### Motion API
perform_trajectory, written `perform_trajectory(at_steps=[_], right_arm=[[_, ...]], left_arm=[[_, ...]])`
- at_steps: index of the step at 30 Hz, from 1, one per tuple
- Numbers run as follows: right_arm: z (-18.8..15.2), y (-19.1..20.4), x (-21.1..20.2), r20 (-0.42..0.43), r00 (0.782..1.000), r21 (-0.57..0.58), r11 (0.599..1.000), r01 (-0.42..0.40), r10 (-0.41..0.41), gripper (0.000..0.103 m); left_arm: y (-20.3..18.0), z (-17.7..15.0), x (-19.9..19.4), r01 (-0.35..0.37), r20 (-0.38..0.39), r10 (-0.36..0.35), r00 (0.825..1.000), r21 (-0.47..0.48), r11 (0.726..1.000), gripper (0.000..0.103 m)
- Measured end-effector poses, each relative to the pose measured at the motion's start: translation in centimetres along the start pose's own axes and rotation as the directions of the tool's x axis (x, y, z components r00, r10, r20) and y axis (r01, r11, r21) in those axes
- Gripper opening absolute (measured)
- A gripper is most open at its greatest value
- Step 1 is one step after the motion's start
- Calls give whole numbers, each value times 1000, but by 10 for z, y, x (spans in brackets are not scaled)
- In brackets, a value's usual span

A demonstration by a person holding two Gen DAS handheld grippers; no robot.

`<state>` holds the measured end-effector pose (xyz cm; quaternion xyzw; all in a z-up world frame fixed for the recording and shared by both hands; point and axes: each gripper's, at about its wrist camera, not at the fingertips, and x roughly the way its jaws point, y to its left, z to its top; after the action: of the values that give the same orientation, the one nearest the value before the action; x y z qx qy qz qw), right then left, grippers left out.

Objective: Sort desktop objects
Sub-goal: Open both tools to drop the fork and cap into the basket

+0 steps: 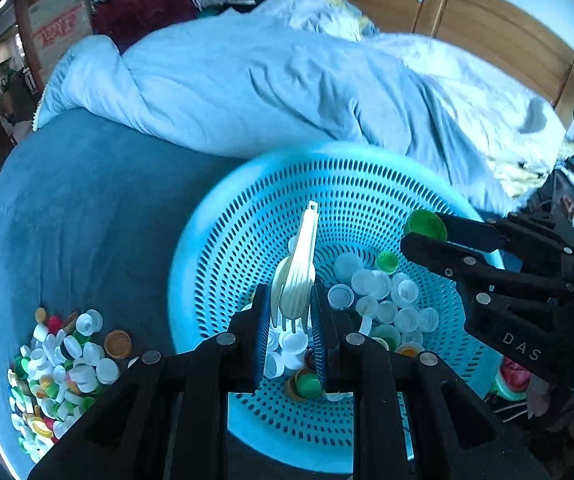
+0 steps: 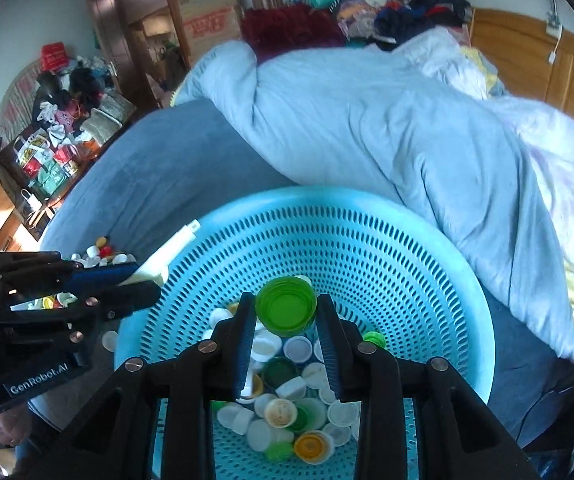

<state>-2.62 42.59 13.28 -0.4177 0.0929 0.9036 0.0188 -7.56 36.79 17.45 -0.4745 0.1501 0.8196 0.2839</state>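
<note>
A light blue perforated basket sits on a blue bedcover and holds several bottle caps. My left gripper is shut on a cream plastic fork-and-spoon set, held over the basket; it also shows in the right wrist view. My right gripper is shut on a large green cap, held above the caps in the basket; the cap shows in the left wrist view too.
A pile of mixed loose caps lies on the bedcover left of the basket. A rumpled pale blue duvet lies just behind the basket. A cluttered cabinet stands far left.
</note>
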Motion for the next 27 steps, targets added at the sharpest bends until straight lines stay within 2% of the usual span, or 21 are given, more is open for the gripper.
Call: perform_trajectory(at_steps=[4,9,17,19,20,21,22,27], right_arm=[[-3,-12,21,-61,998,34,999,-21,23,34],[-11,-24,42,-123,992,67,997,-30,38,34],[-16,-31,53,-158,987,74,997,-23,35,34],[-17,-30,55,-163,986,71,997,-20,31,34],[-18,-31,56,-163,986,70,997,-16,28,38],[-18,-30,56,-162,987,69,998,-11,22,43],[-18,-30,56,-159,987,68,998,-8,19,55],[-17,-29,52,-137,991,68,998,16,-7,69]], left_arm=[[-4,7,27,22,-92,-22,996,-3,1000,16],[-13,12,61,42,-203,-39,978,13,999,16],[-20,11,82,47,-229,-38,973,33,998,16],[-18,11,83,26,-223,-20,975,25,999,17],[-15,11,83,21,-226,-16,974,19,1000,18],[-14,11,83,19,-224,-15,974,16,1000,24],[-14,11,82,17,-216,-12,976,18,1000,29],[-7,10,75,8,-186,-6,982,10,1000,30]])
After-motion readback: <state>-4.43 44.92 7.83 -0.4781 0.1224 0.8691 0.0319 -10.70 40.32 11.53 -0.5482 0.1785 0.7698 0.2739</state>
